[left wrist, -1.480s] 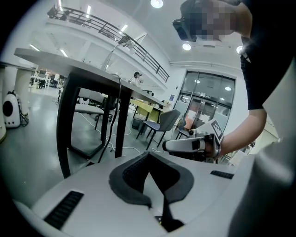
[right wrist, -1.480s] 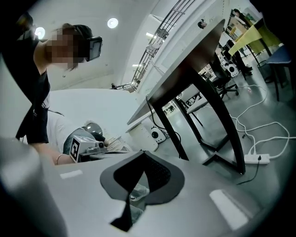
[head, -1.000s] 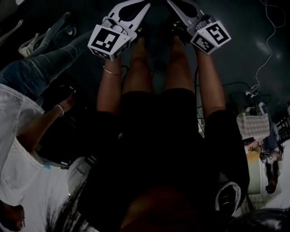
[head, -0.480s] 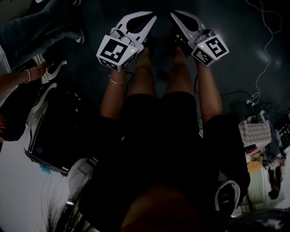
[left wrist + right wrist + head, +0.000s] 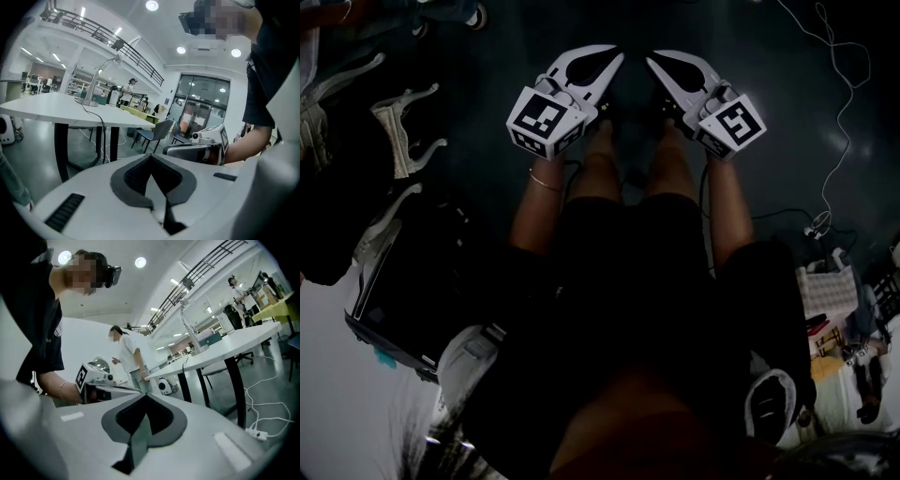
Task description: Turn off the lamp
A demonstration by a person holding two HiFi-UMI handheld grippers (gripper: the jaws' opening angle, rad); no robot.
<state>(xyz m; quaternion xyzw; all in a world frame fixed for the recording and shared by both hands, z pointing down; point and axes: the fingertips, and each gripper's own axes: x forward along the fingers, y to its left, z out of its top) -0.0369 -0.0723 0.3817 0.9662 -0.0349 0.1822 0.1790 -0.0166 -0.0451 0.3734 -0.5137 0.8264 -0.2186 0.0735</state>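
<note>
Above the dark floor (image 5: pixel 487 47), the head view shows the person holding the left gripper (image 5: pixel 606 64) and the right gripper (image 5: pixel 660 66) side by side in front of the knees, each marker cube toward the body and the tips angled toward each other, near but apart. A thin white cord (image 5: pixel 842 103) snakes over the floor off to the right. The left gripper view shows this claw with its dark pads pressed together and nothing between them; the right gripper view shows the same for the other claw, pads meeting with nothing caught in them. The lamp (image 5: pixel 89 100) is a slim silver desk lamp on a white table (image 5: pixel 47 108), well apart from both grippers; its base sits toward the table's far edge, its arm rises and bends over to a small head, and whether it is lit I cannot tell. A black cable (image 5: pixel 101 129) runs from the base across the top, over the near edge and down beside the dark table legs. A grey-blue chair (image 5: pixel 157 130) stands just past the table's right corner. In the right gripper view a person in a white shirt (image 5: pixel 127 355) stands by the table's far corner, and a white power strip (image 5: pixel 259 433) lies on the floor beneath the near edge.
</note>
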